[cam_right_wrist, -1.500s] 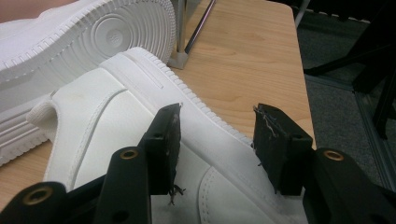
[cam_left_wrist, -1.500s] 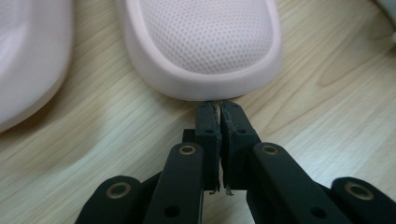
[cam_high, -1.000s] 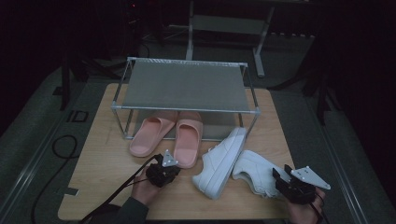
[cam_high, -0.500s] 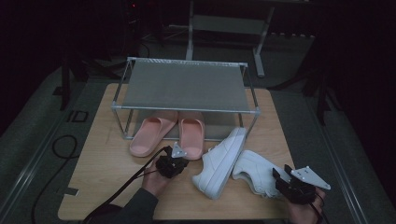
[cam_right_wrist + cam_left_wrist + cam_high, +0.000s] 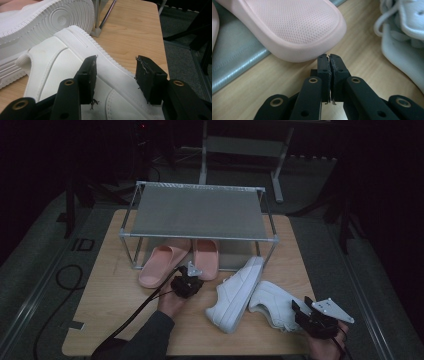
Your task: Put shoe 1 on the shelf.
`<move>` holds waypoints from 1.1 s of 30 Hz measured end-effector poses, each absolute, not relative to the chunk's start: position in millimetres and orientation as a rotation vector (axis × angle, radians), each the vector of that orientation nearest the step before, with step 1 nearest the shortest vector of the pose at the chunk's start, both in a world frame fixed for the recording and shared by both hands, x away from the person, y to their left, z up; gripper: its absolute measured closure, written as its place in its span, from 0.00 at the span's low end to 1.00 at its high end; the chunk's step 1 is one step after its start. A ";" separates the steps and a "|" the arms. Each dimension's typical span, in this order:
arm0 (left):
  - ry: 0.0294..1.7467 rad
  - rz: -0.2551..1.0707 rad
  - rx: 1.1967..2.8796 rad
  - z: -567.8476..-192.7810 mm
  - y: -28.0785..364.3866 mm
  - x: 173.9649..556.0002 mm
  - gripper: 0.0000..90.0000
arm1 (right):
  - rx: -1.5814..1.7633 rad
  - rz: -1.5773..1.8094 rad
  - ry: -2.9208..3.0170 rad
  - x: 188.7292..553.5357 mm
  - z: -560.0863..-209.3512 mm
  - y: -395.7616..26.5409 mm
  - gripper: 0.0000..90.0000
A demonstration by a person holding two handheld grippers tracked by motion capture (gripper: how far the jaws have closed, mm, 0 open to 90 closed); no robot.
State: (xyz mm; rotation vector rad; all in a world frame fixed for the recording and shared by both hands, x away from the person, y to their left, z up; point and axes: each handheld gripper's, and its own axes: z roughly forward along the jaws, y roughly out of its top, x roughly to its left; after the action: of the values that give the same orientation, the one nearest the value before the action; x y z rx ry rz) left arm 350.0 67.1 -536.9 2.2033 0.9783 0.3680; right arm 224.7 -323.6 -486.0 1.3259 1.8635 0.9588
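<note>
table [image 5: 115,320]: light wood top, everything sits on it; dark floor around.
rack [image 5: 197,212]: metal frame with grey mesh shelf, at the far half of the table; a grey mat [image 5: 234,57] lies under it.
sneaker on its side [image 5: 235,295]: white, tipped so its ribbed sole faces my right gripper, toe toward the rack's right front leg; laces visible in my left gripper view.
second sneaker [image 5: 275,306]: white, lying just right of the first and touching it, closest to my right hand.
left slipper [image 5: 161,265]: pink, toe end under the rack, heel poking out toward me.
right slipper [image 5: 206,261]: pink, beside the other, heel past the mat's edge onto bare wood.
my left gripper [image 5: 187,279]: closed, jaw pads pressed together with nothing between them; tips just in front of the right slipper's heel rim, can't tell whether they touch.
my right gripper [image 5: 116,65]: jaws wide apart, straddling the second sneaker's upper and sole edge; left pad right at the leather, right pad off it, nothing clamped.
my hands: left one [image 5: 171,304] mid table, right one at the near right corner.
</note>
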 end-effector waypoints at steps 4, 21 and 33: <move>0.983 0.390 2.203 -537.9 65.9 358.7 0.97 | 1.325 0.958 1.864 224.6 -485.9 -323.5 0.57; 1.016 0.411 2.181 -542.7 65.7 384.0 0.97 | 1.324 0.959 1.864 224.7 -486.0 -323.7 0.57; 1.016 0.390 2.165 -547.5 65.3 393.2 0.96 | 1.323 0.959 1.865 224.7 -486.1 -323.8 0.57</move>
State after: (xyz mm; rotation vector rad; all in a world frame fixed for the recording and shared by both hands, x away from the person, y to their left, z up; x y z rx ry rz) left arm 393.2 65.3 -547.5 2.1649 1.0161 0.3905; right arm 224.7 -323.8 -486.1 1.3231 1.8645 0.9594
